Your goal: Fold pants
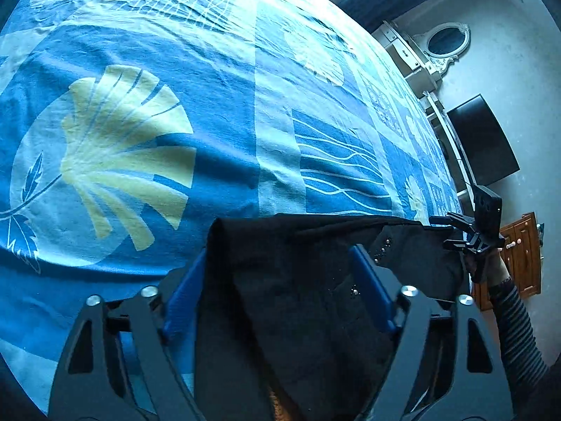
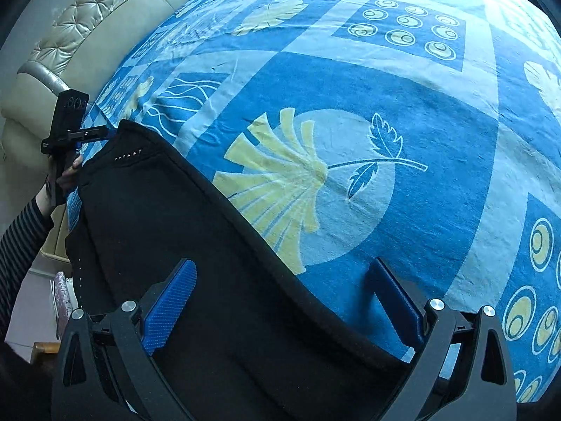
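One pair of black pants (image 1: pixel 298 280), two grippers showing, left gripper (image 1: pixel 280 294), right gripper (image 2: pixel 284 301), one patterned blue bedspread (image 1: pixel 175 70), one mirror (image 1: pixel 447 40), one dark monitor (image 1: pixel 484 140).

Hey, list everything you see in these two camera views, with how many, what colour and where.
pants: one, black with small metal studs, held up over the bed between both grippers
bedspread: one, blue with pale yellow leaf and circle prints, covering the bed
headboard: one, beige, tufted, at the bed's far end in the right wrist view
mirror: one, oval, white frame, on the wall
screen: one, black, against the wall
cabinet: one, brown wood, beside the bed
left hand-held gripper: one, black with blue pads, fabric between its fingers
right hand-held gripper: one, black with blue pads, fabric between its fingers
sleeves: two, dark striped
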{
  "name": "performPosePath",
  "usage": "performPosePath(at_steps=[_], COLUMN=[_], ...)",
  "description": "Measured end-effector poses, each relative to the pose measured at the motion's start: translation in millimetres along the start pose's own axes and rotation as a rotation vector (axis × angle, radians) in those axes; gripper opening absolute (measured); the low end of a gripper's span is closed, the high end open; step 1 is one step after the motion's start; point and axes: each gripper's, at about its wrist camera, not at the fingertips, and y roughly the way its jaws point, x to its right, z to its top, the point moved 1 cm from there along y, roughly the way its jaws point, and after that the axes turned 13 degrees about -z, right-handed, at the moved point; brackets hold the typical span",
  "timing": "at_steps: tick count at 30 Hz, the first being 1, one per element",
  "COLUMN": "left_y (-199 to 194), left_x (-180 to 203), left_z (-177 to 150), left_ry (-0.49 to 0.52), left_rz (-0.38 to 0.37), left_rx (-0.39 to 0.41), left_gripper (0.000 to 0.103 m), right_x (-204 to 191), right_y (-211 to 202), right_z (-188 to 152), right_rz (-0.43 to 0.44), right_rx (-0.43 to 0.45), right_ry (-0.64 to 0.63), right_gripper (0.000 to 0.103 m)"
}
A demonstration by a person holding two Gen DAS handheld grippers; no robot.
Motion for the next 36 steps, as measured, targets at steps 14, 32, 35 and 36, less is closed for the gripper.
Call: performPosePath(at_steps=[14, 32, 35, 36], left_y=[-31.9, -103.7, -101.6, -99.7], left_x=[40.5, 85.1, 74.5, 70.7], left_z=[5.2, -145.2, -167.8, -174.5], left_ry=[0.094, 0.127, 0.079, 0.064], left_rz=[0.05, 0.083, 0.113, 0.122], left_rx=[0.08, 0.191, 0.179, 0.172], left_gripper=[0.022, 0.022, 0.021, 0.021], right_x=[-30.1, -156.2, -162.1, -163.5], right_y=[-66.4, -83.1, -64.9, -60.9], right_z=[-9.8, -181.1, -199.6, -203.5], right_rz=[-0.187, -0.504, -0.514, -0.509], right_rx=[0.173, 0.366, 0.331, 0.322], right_ry=[-0.013, -0.203, -0.205, -0.201], right_gripper=[0.013, 0.013, 0.013, 0.014])
